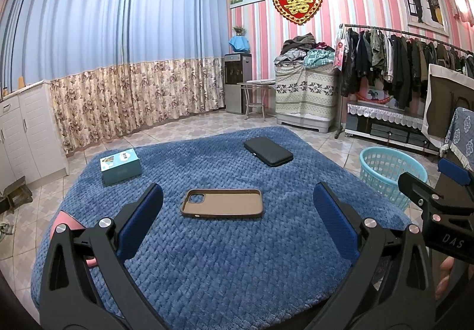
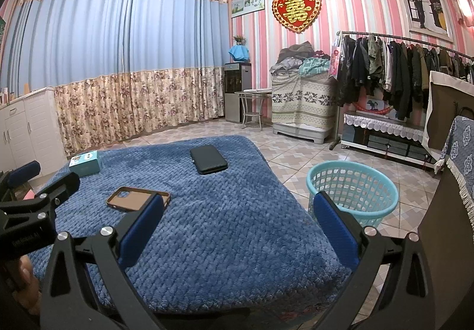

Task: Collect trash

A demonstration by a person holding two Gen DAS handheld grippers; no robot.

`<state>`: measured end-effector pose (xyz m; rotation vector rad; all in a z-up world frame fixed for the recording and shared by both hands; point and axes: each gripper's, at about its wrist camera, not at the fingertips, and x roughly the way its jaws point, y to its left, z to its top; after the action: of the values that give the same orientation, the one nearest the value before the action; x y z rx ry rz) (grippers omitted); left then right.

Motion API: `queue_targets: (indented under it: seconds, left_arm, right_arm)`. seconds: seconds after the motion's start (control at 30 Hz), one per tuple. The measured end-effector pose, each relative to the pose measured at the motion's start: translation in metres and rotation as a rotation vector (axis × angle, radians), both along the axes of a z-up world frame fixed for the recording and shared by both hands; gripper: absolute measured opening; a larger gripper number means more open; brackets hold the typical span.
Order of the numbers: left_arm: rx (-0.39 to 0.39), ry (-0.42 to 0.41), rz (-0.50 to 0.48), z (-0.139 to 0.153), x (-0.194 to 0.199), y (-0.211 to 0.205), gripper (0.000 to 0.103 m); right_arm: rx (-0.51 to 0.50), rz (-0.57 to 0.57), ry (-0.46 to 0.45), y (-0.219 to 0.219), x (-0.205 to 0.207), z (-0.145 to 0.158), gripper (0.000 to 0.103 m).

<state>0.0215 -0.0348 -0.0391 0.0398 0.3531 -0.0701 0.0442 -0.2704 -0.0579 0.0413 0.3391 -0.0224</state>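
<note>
Left gripper (image 1: 237, 223) spread wide, empty, above blue blanket (image 1: 225, 264). Just ahead between the fingers, brown phone case (image 1: 222, 203), lying flat, open side up. Farther ahead-left, teal box (image 1: 121, 166); ahead-right, black pouch (image 1: 268, 151). Bare blanket all round each.

Right gripper (image 2: 237, 226) likewise spread, empty, over the blanket's right edge. Just ahead-right, on tiled floor, teal basket (image 2: 352, 196), mouth unobstructed. "DAS" legible on the right gripper's body in the left view.
</note>
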Motion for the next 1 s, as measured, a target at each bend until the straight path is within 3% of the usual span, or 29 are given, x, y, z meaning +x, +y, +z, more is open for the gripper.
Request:
queue_targets:
  seconds: [1.0]
  left_arm:
    - [0.001,-0.006,0.004,-0.0016,-0.0007,0.0013,0.098]
  right_arm:
    - [-0.004,0.001,-0.003,-0.0014,0.0006,-0.0022,0.099]
